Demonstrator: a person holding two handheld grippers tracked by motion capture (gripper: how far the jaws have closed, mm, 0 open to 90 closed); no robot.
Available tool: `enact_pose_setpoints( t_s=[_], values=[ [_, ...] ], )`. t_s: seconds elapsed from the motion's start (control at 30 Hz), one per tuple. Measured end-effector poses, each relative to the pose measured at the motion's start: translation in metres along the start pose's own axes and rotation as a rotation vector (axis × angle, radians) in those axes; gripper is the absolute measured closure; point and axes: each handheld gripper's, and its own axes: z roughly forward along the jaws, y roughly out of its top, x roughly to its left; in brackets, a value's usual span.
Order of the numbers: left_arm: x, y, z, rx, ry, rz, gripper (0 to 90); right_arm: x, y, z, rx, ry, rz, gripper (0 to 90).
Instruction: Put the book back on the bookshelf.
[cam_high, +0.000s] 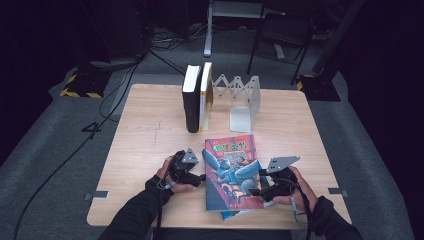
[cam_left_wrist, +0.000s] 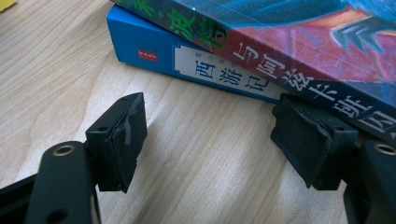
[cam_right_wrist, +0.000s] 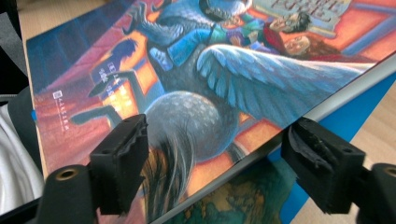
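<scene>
Left gripper (cam_high: 199, 176): at the left edge of the illustrated book (cam_high: 232, 172); fingers (cam_left_wrist: 119, 140) spread, clamping nothing, one tip at the spine.
Left gripper view: reveals a blue book (cam_left_wrist: 187, 65) beneath, its spine printed in Chinese.
Illustrated book: near centre of the desk (cam_high: 150, 130), lying flat, long axis running near to far.
Right gripper (cam_high: 256, 192): at the book's right edge; fingers (cam_right_wrist: 119, 163) released, straddling the cover's edge.
High view: two upright books (cam_high: 196, 97) and a folding stand (cam_high: 240, 97) at the far side.
</scene>
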Motion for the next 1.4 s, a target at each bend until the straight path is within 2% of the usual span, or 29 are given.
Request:
enact_pose_setpoints(
  t_s=[0.13, 0.27, 0.33, 0.4, 0.5, 0.57, 0.6, 0.7, 0.73, 0.77, 0.87, 0.97, 1.0, 1.07, 1.13, 1.17, 1.23, 1.3, 1.33, 1.37, 1.4],
  values=[
    [0.0, 0.0, 0.0, 0.001, 0.004, -0.006, 26.1, -0.003, 0.003, 0.003, -0.001, -0.002, 0.007, 22.9],
    [0.0, 0.0, 0.0, -0.002, 0.007, -0.007, 26.8, -0.01, 0.008, 0.005, -0.019, 0.005, 0.017, 26.3],
    [0.0, 0.0, 0.0, -0.003, 0.009, -0.008, 26.8, -0.015, 0.011, 0.008, -0.048, 0.005, 0.05, 34.6],
    [0.001, 0.0, 0.0, -0.004, 0.013, -0.012, 26.8, -0.019, 0.015, 0.013, -0.065, 0.033, 0.061, 38.8],
    [0.001, 0.0, 0.0, -0.007, 0.017, -0.02, 27.4, -0.02, 0.02, 0.019, -0.071, 0.05, 0.057, 51.5],
    [0.001, 0.0, -0.001, -0.009, 0.022, -0.022, 27.6, -0.02, 0.023, 0.022, -0.084, 0.083, 0.052, 62.4],
    [0.001, 0.0, -0.001, -0.012, 0.028, -0.02, 27.9, -0.02, 0.024, 0.023, -0.094, 0.096, 0.048, 65.5],
    [0.003, 0.0, -0.003, -0.026, 0.04, -0.03, 29.5, -0.018, 0.026, 0.023, -0.103, 0.089, 0.017, 69.8],
    [0.003, 0.0, -0.004, -0.027, 0.037, -0.028, 30.7, -0.018, 0.025, 0.021, -0.127, 0.094, 0.019, 71.5],
    [0.004, 0.001, -0.004, -0.028, 0.027, -0.027, 33.0, -0.018, 0.025, 0.02, -0.142, 0.098, 0.02, 72.2],
    [0.003, 0.002, -0.007, -0.039, 0.036, -0.028, 34.2, -0.013, 0.025, 0.017, -0.174, 0.081, -0.017, 72.8],
    [0.005, 0.004, -0.009, -0.063, 0.04, -0.035, 34.6, -0.012, 0.024, 0.013, -0.214, 0.087, -0.033, 73.2],
    [0.007, 0.007, -0.01, -0.063, 0.035, -0.033, 34.6, -0.011, 0.023, 0.012, -0.228, 0.088, -0.041, 73.6],
    [0.014, 0.011, -0.011, -0.074, 0.051, -0.051, 34.0, -0.008, 0.024, 0.009, -0.246, 0.083, -0.058, 74.4],
    [0.022, 0.016, -0.012, -0.082, 0.041, -0.069, 33.8, -0.005, 0.024, 0.007, -0.262, 0.076, -0.079, 74.6],
    [0.022, 0.016, -0.012, -0.082, 0.041, -0.069, 33.8, -0.005, 0.024, 0.007, -0.262, 0.076, -0.079, 74.6],
    [0.026, 0.02, -0.017, -0.097, 0.069, -0.065, 34.3, -0.002, 0.024, 0.004, -0.275, 0.063, -0.108, 74.4],
    [0.031, 0.022, -0.023, -0.133, 0.051, -0.089, 35.3, -0.002, 0.023, 0.003, -0.283, 0.064, -0.12, 74.3],
    [0.033, 0.023, -0.024, -0.146, 0.035, -0.098, 38.8, -0.001, 0.023, 0.001, -0.294, 0.065, -0.128, 74.4],
    [0.034, 0.025, -0.025, -0.152, 0.021, -0.093, 44.7, 0.0, 0.023, -0.001, -0.312, 0.066, -0.145, 74.4],
    [0.033, 0.026, -0.025, -0.15, 0.009, -0.091, 44.7, 0.0, 0.023, -0.001, -0.312, 0.066, -0.145, 74.4]
  ],
)
